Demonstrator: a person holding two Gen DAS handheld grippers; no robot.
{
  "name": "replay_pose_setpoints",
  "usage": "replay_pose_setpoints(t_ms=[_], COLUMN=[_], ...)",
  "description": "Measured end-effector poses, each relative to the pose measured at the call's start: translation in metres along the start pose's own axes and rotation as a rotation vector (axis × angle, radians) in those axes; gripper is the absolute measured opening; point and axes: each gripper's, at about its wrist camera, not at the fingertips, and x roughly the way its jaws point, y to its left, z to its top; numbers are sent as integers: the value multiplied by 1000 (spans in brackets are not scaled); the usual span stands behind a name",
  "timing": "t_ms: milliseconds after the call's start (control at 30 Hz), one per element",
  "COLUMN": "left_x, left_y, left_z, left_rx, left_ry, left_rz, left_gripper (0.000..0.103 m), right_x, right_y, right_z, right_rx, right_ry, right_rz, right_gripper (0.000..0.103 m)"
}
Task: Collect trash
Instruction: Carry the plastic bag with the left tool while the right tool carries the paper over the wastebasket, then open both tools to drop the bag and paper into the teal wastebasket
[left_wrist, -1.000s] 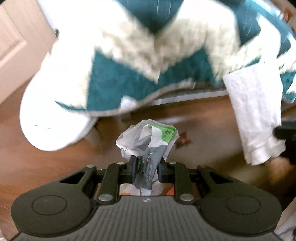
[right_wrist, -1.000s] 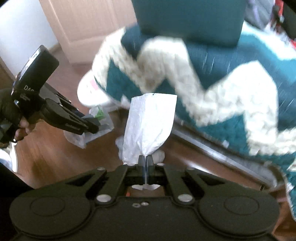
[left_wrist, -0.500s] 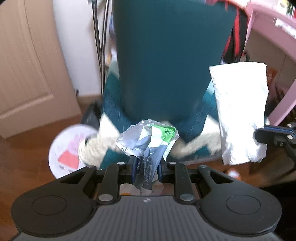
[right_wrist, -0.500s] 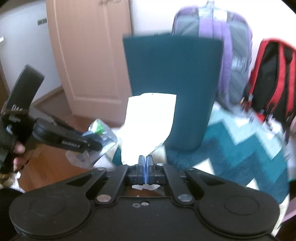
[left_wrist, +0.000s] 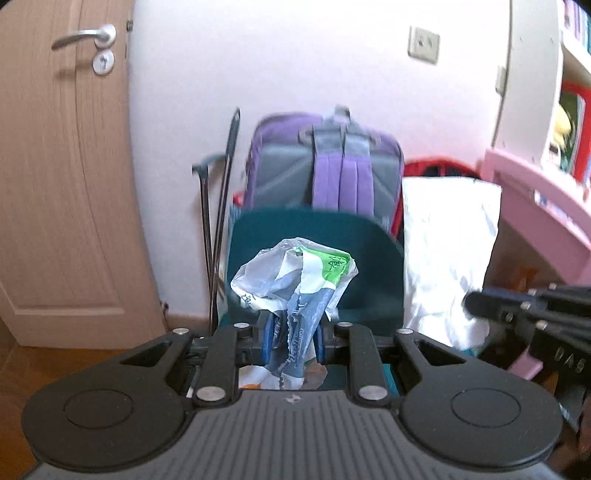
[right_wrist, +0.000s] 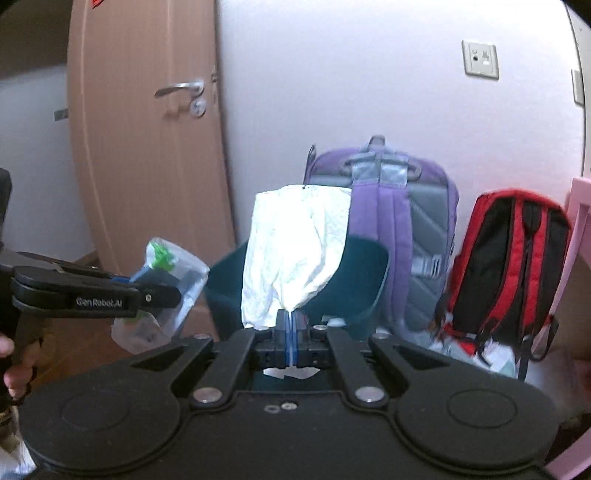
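My left gripper (left_wrist: 292, 334) is shut on a crumpled clear plastic wrapper (left_wrist: 295, 275) with green and white print; it also shows in the right wrist view (right_wrist: 162, 291), held up at the left. My right gripper (right_wrist: 291, 334) is shut on a white crumpled paper bag (right_wrist: 295, 254), which also shows in the left wrist view (left_wrist: 443, 258) at the right. Both are held in the air in front of a dark teal chair back (left_wrist: 373, 266), seen too in the right wrist view (right_wrist: 354, 277).
A purple backpack (right_wrist: 399, 206) and a red and black backpack (right_wrist: 509, 258) lean on the white wall. A wooden door (left_wrist: 55, 184) is at the left. A pink desk (left_wrist: 546, 206) is at the right. Thin black poles (left_wrist: 221, 221) stand beside the chair.
Both grippers have tilted up from the floor and blanket to face the wall, still holding the wrapper and the paper bag. The backpacks and door handle have come into view.
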Motion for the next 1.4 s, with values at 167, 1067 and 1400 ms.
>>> replay_pose_setpoints(t_ms=[167, 1067, 1400], left_x=[16, 187, 168], left_y=[-8, -17, -7], left_z=[38, 28, 26], left_rx=[-9, 40, -20], left_ry=[-27, 242, 186], left_rz=[8, 44, 44], left_gripper=[21, 33, 70], right_x=[20, 145, 130], right_y=[-3, -31, -26], right_z=[20, 13, 15], right_rx=[0, -84, -112], right_ry=[9, 253, 244], right_rz=[-29, -60, -60], right_gripper=[2, 14, 24])
